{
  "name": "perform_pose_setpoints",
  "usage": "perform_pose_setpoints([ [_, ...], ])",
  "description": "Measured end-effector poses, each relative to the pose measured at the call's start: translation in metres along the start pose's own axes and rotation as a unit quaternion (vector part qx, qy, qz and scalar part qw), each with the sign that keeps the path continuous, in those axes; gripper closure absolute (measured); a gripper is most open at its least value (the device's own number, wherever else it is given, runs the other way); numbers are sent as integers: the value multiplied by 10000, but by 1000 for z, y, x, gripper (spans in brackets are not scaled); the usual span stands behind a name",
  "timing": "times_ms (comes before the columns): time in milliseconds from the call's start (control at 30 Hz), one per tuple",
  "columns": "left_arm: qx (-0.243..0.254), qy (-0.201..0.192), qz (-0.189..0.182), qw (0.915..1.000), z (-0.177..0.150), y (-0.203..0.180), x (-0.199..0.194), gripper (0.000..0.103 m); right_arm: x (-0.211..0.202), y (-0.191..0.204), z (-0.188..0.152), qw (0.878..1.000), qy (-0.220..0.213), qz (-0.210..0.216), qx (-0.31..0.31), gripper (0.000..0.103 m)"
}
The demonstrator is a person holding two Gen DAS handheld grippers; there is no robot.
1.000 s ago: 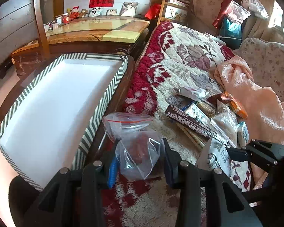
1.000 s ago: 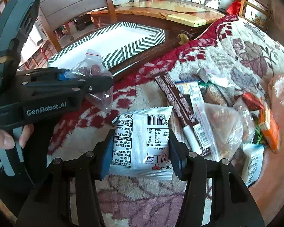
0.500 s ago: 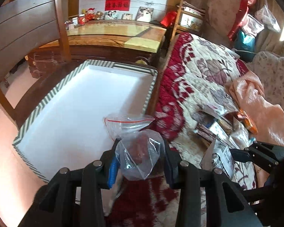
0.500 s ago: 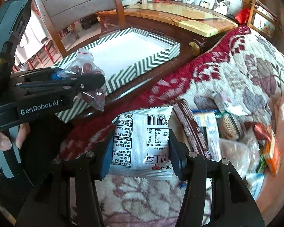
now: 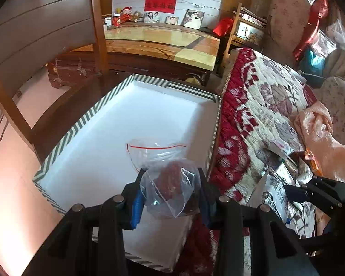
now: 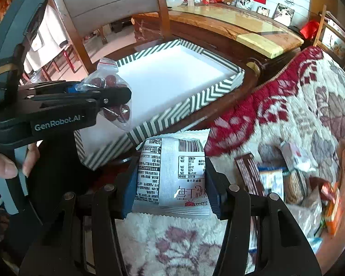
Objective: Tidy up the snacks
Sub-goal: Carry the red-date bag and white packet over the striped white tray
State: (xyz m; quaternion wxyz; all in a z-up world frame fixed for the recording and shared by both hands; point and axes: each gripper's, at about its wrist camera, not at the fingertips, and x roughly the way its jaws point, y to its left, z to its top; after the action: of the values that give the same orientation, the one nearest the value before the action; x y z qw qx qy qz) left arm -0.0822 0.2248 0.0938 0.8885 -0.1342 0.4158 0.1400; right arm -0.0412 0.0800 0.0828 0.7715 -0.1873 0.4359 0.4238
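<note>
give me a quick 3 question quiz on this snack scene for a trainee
1. True or false: the striped tray already has snacks lying in it.
2. What does the left hand-held gripper hold? A) an orange packet B) a clear zip bag of red fruit C) nothing
3. Fill in: the right hand-held gripper is shut on a white ____ with a barcode.

Key: 1 false, its white floor is bare. 2 B. 3 packet.

Motion-blurred snack pile point(image 6: 294, 179) at 3 o'clock, labels unreadable; tray point(image 5: 85, 117) near corner hidden behind left gripper point(image 5: 170, 193).
</note>
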Motion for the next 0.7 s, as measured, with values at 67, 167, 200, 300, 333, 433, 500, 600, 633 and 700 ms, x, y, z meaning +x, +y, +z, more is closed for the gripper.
perform_pose_setpoints([
  [67,-45,13,7,10000,4,4,3,61,2,3,7,10000,-18,3,-48,51],
  [167,-187,71,-27,9998,10,12,9,61,5,7,20,9999,-61,33,-107,51],
  [200,-255,98,-46,9996,12,16,11,61,7,9,26,9999,-80,49,-124,51],
  [300,-442,169,-65,9989,17,28,17,61,12,12,40,9998,-119,124,-139,51],
  [333,-517,198,-78,9984,19,32,20,61,15,14,45,9997,-126,159,-149,51],
  [433,-721,343,-102,9968,23,45,30,61,25,18,58,9995,-114,210,-204,51],
  [500,-808,393,-78,9959,25,52,35,61,33,20,66,9994,-91,239,-231,51],
  [600,-962,477,-39,9942,25,62,43,61,46,21,77,9993,-51,259,-256,51],
  [633,-1012,506,-17,9936,26,64,45,61,50,20,81,9993,-54,272,-246,51],
  [700,-1119,575,34,9920,25,70,51,61,57,19,89,9993,-50,316,-209,51],
])
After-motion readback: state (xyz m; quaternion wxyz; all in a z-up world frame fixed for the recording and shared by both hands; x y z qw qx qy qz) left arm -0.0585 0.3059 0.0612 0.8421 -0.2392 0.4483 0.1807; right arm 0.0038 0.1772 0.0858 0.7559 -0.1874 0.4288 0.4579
